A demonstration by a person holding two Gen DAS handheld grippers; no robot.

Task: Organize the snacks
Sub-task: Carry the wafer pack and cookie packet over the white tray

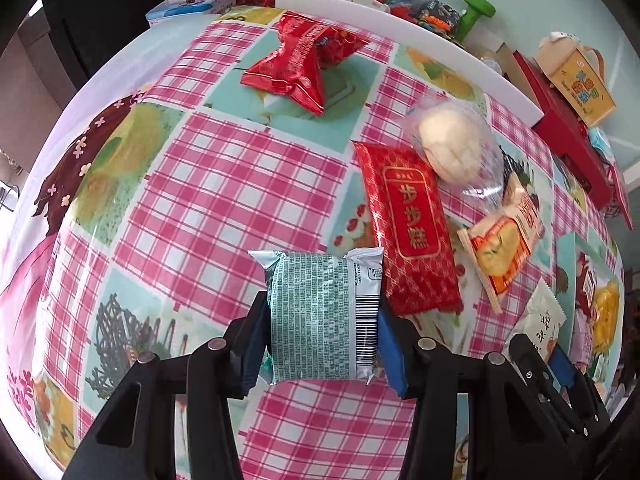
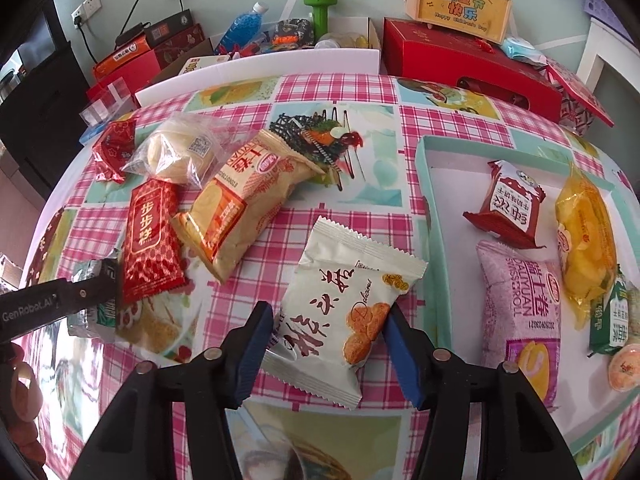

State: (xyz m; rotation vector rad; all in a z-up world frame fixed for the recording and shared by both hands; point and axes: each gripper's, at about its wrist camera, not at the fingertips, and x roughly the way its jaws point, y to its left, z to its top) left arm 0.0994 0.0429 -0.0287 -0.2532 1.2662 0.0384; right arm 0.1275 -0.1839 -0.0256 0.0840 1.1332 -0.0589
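My left gripper [image 1: 320, 336] is shut on a green-and-silver snack pack [image 1: 320, 316], held over the checked tablecloth. My right gripper [image 2: 328, 344] is shut on a white pastry packet [image 2: 340, 312], left of the teal-rimmed tray [image 2: 424, 184]. The tray holds a dark red packet [image 2: 506, 204], a pink roll pack [image 2: 520, 312], a yellow pack [image 2: 584, 244] and a green pack [image 2: 612, 316]. Loose on the cloth lie a red cake bar [image 1: 408, 224], a bagged bun [image 1: 452, 144], an orange cracker pack [image 1: 504, 248] and a red crinkled packet [image 1: 304, 60].
Along the table's far edge stand a white board [image 2: 260, 70], red gift boxes [image 2: 468, 64], a blue bottle [image 2: 242, 24], a green dumbbell [image 2: 320, 10] and a yellow carry box [image 2: 460, 4]. The left gripper's arm [image 2: 48, 308] shows at the left of the right wrist view.
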